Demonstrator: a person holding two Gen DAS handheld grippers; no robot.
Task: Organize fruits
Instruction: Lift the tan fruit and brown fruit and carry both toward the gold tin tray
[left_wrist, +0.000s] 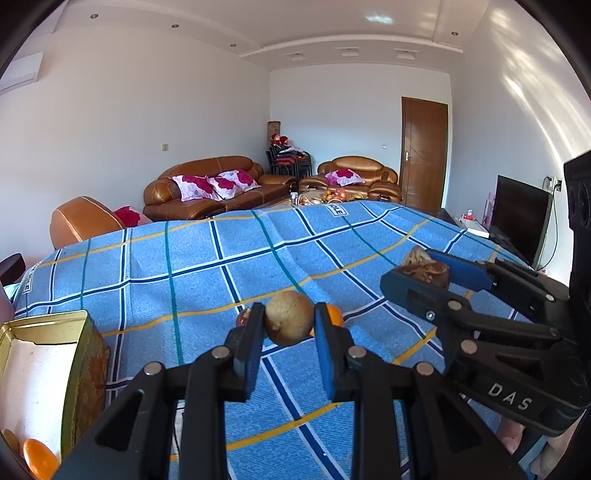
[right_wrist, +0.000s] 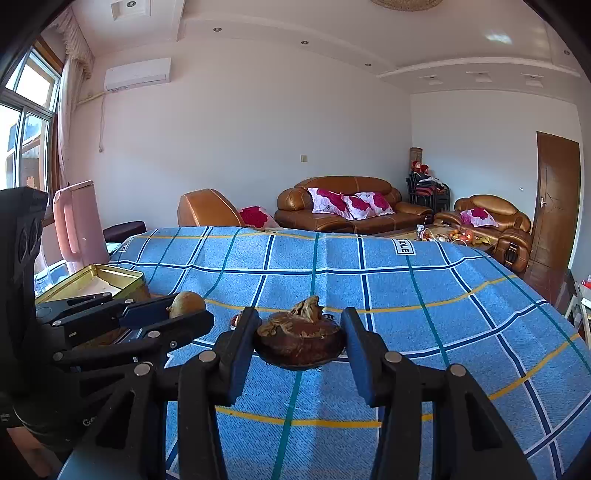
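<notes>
I have one fruit in each gripper, both lifted above the worktop (right_wrist: 461, 295) with its blue checked cloth. My left gripper (left_wrist: 290, 325) has its jaws closed tight on a small round tan-brown fruit (left_wrist: 289, 323), pads pressing on both sides. My right gripper (right_wrist: 300, 341) has its jaws closed on a wider dark brown fruit (right_wrist: 300, 343) with a dry papery crown, held level between the pads.

The gold tin (left_wrist: 79, 343) is my landmark. At least one orange fruit (left_wrist: 38, 456) already lies in it, so I judge the sorting is under way. The round fruit hangs just to the right of the tin; the dark fruit hangs further right, well apart from it. Neither is in yet. Beyond the round fruit, more lies on the cloth: an orange piece (left_wrist: 335, 314) and something reddish (left_wrist: 243, 318).

Most of the tin's inside is cut off at the left wrist view's edge, so I cannot count what it holds. My own fingers hide most of the two things on the cloth; I cannot tell what the reddish one is.
</notes>
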